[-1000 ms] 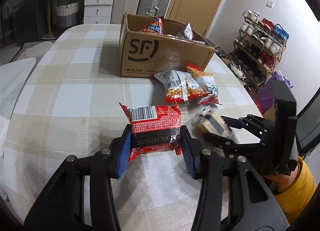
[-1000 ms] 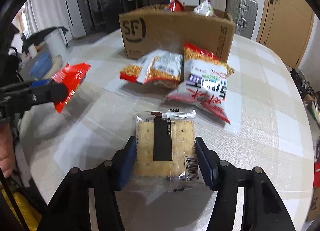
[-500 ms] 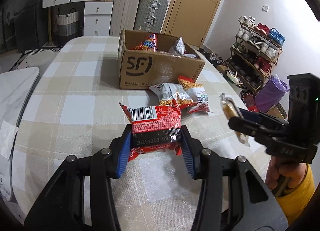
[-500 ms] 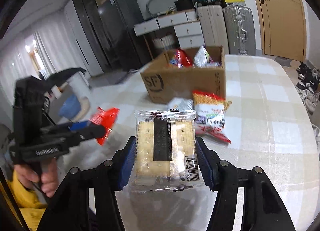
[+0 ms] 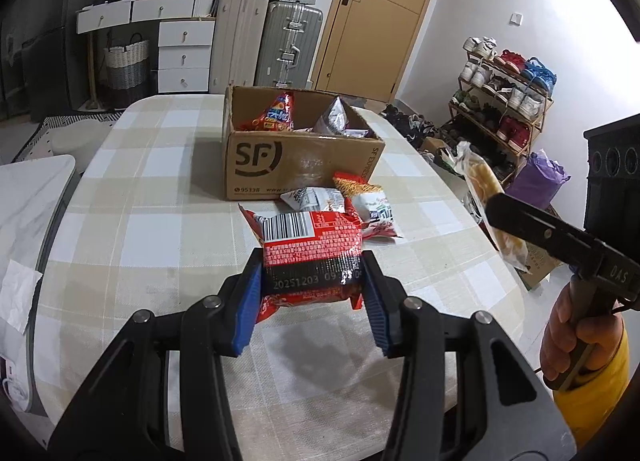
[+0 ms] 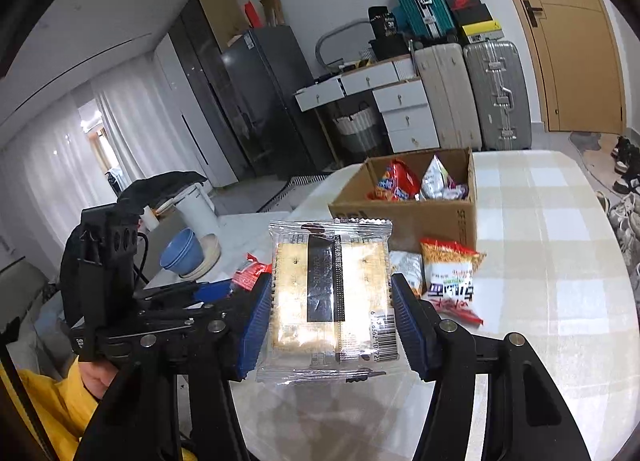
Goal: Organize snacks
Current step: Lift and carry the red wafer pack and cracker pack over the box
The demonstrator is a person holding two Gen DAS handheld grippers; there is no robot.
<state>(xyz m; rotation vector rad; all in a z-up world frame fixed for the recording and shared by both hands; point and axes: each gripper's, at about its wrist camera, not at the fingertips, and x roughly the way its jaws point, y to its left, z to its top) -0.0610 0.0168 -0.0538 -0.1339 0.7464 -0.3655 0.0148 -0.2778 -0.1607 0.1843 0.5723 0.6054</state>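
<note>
My left gripper [image 5: 312,287] is shut on a red snack packet [image 5: 310,251] with a barcode, held above the checked table [image 5: 152,229]. My right gripper [image 6: 330,309] is shut on a clear pack of crackers [image 6: 330,293], also lifted off the table. In the left wrist view the right gripper [image 5: 496,209] shows at the right with the cracker pack [image 5: 482,181] edge-on. An open cardboard box [image 5: 296,165] marked SF stands at the far side of the table and holds a red bag [image 5: 276,113] and a silver bag [image 5: 334,119]. Several snack bags [image 5: 360,201] lie in front of it.
A hand in a yellow sleeve [image 5: 572,333] holds the right gripper. A shoe rack [image 5: 504,101] stands to the right, suitcases [image 5: 288,49] and white drawers [image 5: 184,49] behind the table. A side counter with a blue bowl [image 6: 180,253] and a white kettle [image 6: 196,201] is on the left.
Both grippers have risen with their packs; the cracker pack was lifted off the table and tipped more level. The box and the loose bags have not moved.
</note>
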